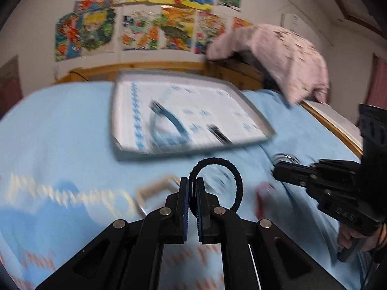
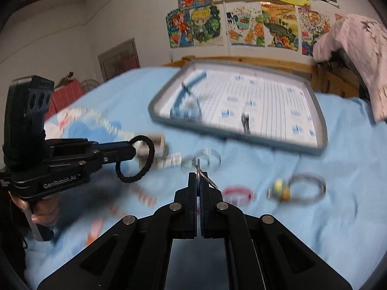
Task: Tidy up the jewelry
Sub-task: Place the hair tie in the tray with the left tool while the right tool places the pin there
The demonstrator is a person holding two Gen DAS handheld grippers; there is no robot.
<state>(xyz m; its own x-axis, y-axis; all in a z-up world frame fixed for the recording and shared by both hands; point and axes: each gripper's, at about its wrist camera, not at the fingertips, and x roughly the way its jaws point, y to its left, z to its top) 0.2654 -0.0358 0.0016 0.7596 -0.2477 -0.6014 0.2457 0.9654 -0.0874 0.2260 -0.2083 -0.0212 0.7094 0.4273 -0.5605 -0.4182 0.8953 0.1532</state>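
Each tool is pinching one piece, the left tool (image 1: 192, 188) a black braided bracelet (image 1: 232, 181) and the right tool (image 2: 199, 181) thin silver rings (image 2: 205, 176), both lifted off the bed (image 2: 326, 217), likely bound for the tray (image 2: 321, 125) ahead.

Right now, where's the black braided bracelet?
The black braided bracelet is pinched in the left gripper, above the blue bedsheet, short of the grey tray; the right wrist view shows it at left.

We see dim, even indoor light, heavy motion blur across the bedding (image 1: 72, 133) and fisheye bending with dark corners.
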